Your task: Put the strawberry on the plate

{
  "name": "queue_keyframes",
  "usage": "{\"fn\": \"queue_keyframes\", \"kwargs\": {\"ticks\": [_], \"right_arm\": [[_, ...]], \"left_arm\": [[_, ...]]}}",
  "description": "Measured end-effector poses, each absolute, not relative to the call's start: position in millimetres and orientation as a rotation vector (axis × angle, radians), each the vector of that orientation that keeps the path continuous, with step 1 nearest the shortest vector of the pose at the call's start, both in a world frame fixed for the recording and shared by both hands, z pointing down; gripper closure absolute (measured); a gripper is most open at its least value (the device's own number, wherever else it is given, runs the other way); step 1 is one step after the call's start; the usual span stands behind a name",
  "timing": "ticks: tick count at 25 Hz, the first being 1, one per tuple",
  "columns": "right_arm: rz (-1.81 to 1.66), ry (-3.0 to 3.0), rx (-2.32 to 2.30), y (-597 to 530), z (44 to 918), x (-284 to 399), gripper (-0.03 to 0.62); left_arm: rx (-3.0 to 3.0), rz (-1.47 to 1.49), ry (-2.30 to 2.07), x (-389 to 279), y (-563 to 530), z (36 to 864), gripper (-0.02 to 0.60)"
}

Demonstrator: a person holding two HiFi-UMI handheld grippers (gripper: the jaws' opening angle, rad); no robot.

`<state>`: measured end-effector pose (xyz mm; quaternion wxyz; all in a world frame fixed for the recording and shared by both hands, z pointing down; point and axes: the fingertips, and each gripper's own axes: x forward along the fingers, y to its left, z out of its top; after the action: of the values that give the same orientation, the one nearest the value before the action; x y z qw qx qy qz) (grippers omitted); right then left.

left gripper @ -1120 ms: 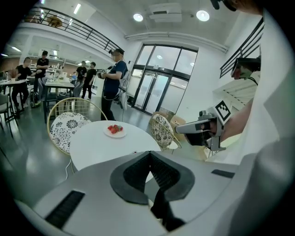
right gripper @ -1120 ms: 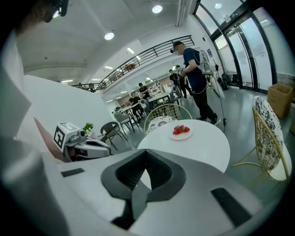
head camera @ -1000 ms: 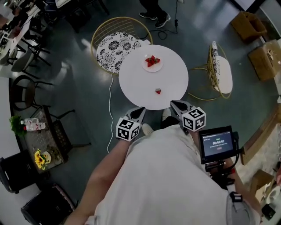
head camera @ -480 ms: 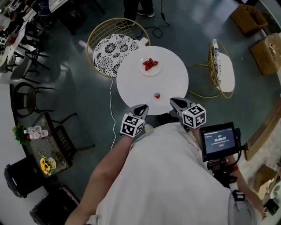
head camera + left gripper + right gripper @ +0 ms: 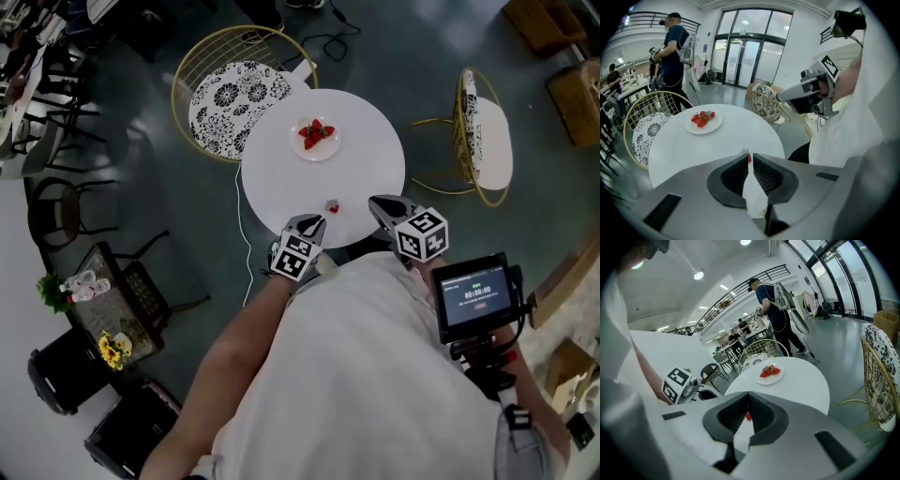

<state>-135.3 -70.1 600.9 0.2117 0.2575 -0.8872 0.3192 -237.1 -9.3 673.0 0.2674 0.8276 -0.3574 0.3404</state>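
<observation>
A white plate (image 5: 319,155) with several strawberries sits toward the far side of the round white table (image 5: 281,178). One loose strawberry (image 5: 331,205) lies near the table's front edge. My left gripper (image 5: 312,223) hovers just left of it at the rim, shut and empty. My right gripper (image 5: 379,203) hangs at the rim to the berry's right, also shut and empty. In the left gripper view the strawberry (image 5: 749,158) shows just past the closed tips (image 5: 748,154), with the plate (image 5: 693,127) farther back. The right gripper view shows the berry (image 5: 749,416) behind its gripper (image 5: 747,392) and the plate (image 5: 761,379) beyond.
A gold wire chair with a patterned cushion (image 5: 230,98) stands behind the table on the left, and another (image 5: 487,136) on the right. A white cable (image 5: 242,234) runs down the floor. A person (image 5: 675,47) stands beyond the table. A small screen (image 5: 476,295) sits by my right arm.
Both grippers have moved forward to the table's near edge, closer to the loose strawberry. Their jaws look the same as before.
</observation>
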Motion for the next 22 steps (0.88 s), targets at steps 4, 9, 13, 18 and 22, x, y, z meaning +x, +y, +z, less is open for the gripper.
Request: {"fn": "queue_keyframes", "kwargs": {"ticks": [4,9,13,18,22], "right_arm": [[0.904,-2.447,0.702,-84.3,608.7,-126.8,0.589],[0.944,-2.427,0.72,-67.8,600.5,-130.0,0.589],[0.984,-2.416,0.712,-105.3,621.6,-110.8,0.589],[1.035,-2.397,0.723,-137.5,641.8,-87.8,0.589],[1.048,-2.39,0.726,-138.2,649.9,-90.2,0.589]], "left_arm": [[2.244,1.014,-0.891,-223.6,-16.1,687.2,0.525],[2.259,1.173,-0.795,-223.2,-1.6,694.7,0.478],[2.253,1.322,-0.712,-206.9,-36.2,725.5,0.463],[2.224,1.459,-0.642,-195.1,-63.9,751.8,0.463],[2.204,1.519,-0.592,-196.9,-60.8,762.6,0.463]]}}
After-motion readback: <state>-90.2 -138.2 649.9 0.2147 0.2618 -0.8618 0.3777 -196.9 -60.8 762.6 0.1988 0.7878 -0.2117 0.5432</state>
